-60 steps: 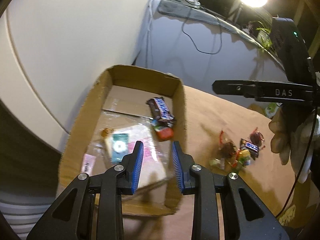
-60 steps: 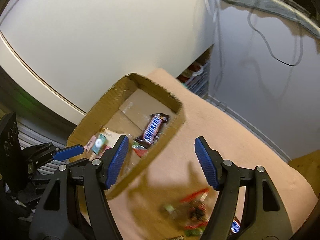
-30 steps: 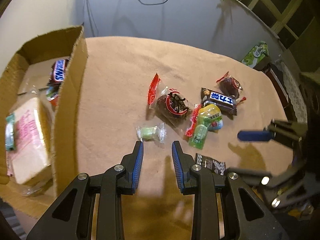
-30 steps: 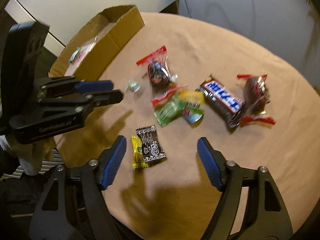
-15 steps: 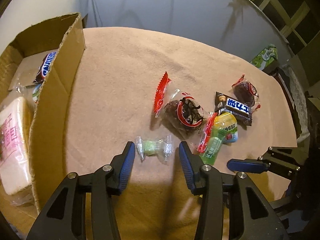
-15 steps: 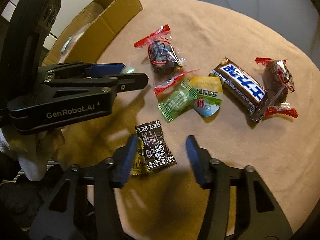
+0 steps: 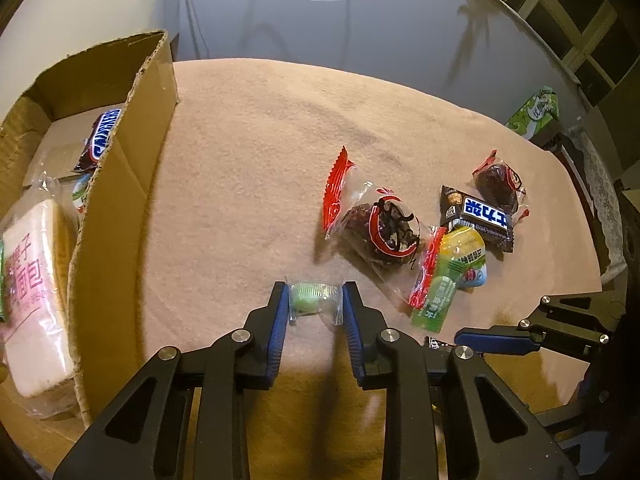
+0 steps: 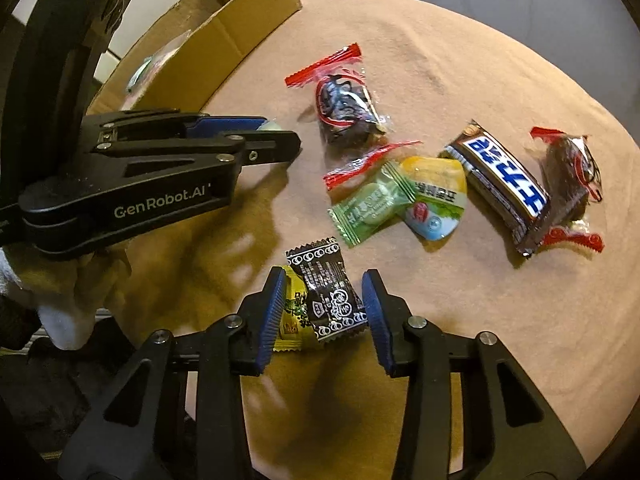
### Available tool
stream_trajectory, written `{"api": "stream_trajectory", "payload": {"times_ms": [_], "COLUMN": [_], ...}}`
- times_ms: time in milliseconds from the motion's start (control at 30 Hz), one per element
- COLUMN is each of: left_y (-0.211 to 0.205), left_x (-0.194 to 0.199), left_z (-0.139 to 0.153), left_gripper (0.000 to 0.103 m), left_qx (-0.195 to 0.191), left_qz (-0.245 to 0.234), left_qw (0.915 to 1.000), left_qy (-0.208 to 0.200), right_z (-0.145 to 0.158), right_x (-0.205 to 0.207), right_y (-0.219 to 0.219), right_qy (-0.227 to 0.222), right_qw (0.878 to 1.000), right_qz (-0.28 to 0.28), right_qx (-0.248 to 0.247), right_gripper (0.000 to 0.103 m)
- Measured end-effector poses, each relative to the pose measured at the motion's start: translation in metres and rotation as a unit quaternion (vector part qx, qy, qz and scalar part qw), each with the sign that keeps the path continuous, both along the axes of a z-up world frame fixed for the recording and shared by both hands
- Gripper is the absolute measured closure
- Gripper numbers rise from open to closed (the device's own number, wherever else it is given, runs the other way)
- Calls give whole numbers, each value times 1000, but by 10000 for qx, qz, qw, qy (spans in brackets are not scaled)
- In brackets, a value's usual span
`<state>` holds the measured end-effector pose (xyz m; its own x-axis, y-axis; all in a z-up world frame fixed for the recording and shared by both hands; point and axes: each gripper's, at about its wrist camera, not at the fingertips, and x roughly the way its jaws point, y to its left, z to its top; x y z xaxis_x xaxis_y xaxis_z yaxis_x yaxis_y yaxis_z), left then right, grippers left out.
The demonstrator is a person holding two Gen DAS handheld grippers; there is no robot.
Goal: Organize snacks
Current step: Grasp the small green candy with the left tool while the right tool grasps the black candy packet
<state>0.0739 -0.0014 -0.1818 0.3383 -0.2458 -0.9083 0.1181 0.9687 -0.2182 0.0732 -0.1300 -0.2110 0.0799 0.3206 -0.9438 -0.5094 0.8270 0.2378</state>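
yellow sachet [image 8: 291,312] half under black sachet [image 8: 328,292], my right claw [image 8: 323,305] pad covering its 9 o'clock edge | green candy [image 7: 310,297] wrapper ends behind my left claw [image 7: 313,305] pads | bread pack [image 7: 34,288] cut off at 9 o'clock, partly behind box [image 7: 120,184] wall

Snacks and a box on a cloth-covered table

The tan-clothed table [image 7: 248,152] carries a cardboard box [image 7: 120,184] at its left edge, a green candy [image 7: 310,298], two red-ended date packs [image 7: 380,228] [image 7: 500,184], a chocolate bar [image 7: 480,216], a green sachet [image 8: 366,208], a jelly cup [image 8: 436,196], and black [image 8: 328,292] and yellow [image 8: 292,316] wrappers.
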Motion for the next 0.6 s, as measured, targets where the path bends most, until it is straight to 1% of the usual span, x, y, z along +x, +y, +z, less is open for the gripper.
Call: {"api": "stream_trajectory", "payload": {"times_ms": [100,167,233,500,600], "left_y": [-2,-3,-4,-4,-3], "left_x": [0,-1,-1,-4,-6], "left_z": [0,0,1,2,5], "left_gripper": [78,78,78,79,79], "left_qx": [23,33,26,33,12], "left_qz": [-13,-19,-9,-5,5], "left_qw": [10000,10000,10000,10000,10000], "left_qy": [-21,-31,-32,-66,-95], "right_z": [-1,0,0,3,6], "right_x": [4,6,8,9,9], "right_y": [2,2,-1,-17,-20], "right_qy": [16,16,29,-15,-49], "right_qw": [10000,10000,10000,9998,9997], "right_qz": [22,20,-5,-78,-155], "right_qx": [-11,-26,-39,-200,-177], "right_gripper": [64,71,75,77,77]}}
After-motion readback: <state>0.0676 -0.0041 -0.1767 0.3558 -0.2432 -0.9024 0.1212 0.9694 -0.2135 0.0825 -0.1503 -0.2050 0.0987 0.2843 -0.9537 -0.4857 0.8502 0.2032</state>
